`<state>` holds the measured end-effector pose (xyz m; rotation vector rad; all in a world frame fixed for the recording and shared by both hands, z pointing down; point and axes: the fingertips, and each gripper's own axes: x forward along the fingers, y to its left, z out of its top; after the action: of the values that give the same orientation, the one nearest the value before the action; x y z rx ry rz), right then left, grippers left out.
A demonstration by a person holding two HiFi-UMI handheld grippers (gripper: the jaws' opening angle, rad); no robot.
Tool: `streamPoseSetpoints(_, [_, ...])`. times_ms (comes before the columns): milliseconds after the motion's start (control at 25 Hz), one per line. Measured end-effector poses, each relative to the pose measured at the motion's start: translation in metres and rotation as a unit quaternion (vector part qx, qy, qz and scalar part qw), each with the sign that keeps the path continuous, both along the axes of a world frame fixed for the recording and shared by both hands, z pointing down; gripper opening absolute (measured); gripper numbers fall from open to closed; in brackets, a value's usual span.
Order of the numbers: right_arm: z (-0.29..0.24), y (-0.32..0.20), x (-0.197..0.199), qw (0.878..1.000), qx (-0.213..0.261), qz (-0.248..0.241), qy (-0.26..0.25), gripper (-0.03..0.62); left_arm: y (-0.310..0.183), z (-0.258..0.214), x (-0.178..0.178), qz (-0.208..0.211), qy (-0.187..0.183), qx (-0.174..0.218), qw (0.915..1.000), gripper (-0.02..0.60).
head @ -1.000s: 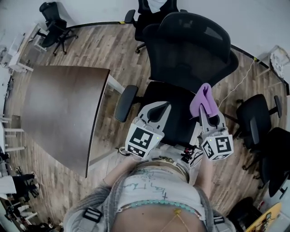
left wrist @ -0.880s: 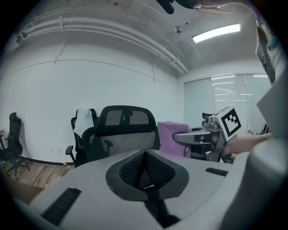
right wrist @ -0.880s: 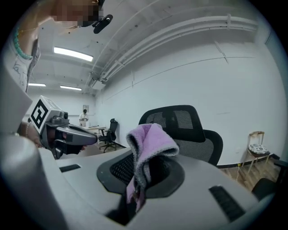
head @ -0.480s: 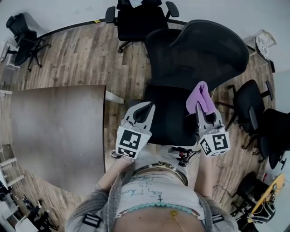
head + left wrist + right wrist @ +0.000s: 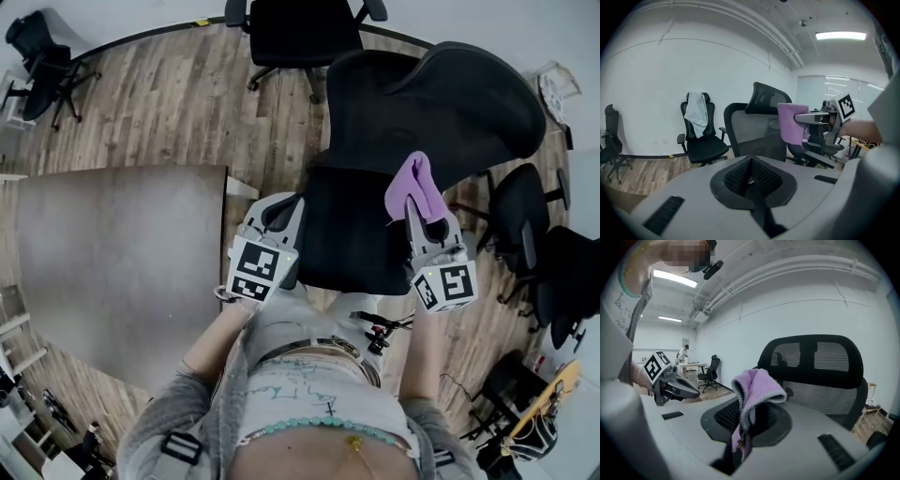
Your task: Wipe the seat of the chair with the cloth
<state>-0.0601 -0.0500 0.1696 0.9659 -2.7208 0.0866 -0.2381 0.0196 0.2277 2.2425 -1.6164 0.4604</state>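
Note:
A black mesh office chair stands in front of me, its seat between my two grippers. My right gripper is shut on a folded purple cloth, held above the seat's right edge; in the right gripper view the cloth sticks up out of the shut jaws before the chair's backrest. My left gripper hangs at the seat's left edge, shut and empty. In the left gripper view the jaws meet, with the chair and the cloth beyond.
A brown table stands to my left. Other black chairs stand at the top, top left and right. One chair carries a white garment. The floor is wood plank.
The view has shifted so the chair sits further right and larger. Both grippers have drawn apart, the left one moving left to the seat's edge; the right still holds the cloth.

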Motion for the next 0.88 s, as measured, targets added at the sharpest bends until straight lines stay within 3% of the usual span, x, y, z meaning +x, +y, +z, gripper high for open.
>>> streamPoseSetpoints(280, [0.025, -0.027, 0.03, 0.997, -0.012, -0.07, -0.009, 0.048, -0.004, 0.032, 0.011, -0.08, -0.019, -0.012, 0.9966, 0.009])
streamPoseSetpoints(560, [0.064, -0.056, 0.074, 0.988, -0.029, -0.151, 0.034, 0.048, 0.004, 0.069, 0.021, -0.175, -0.046, -0.051, 0.9822, 0.009])
streamPoseSetpoints(720, [0.083, -0.068, 0.071, 0.985, -0.012, -0.161, 0.055, 0.048, 0.004, 0.099, 0.015, -0.172, -0.065, -0.081, 0.9796, 0.009])
streamPoseSetpoints(880, [0.105, -0.065, 0.055, 0.985, -0.012, -0.161, 0.057, 0.048, -0.002, 0.126, 0.012, -0.142, -0.076, -0.097, 0.9822, 0.009])
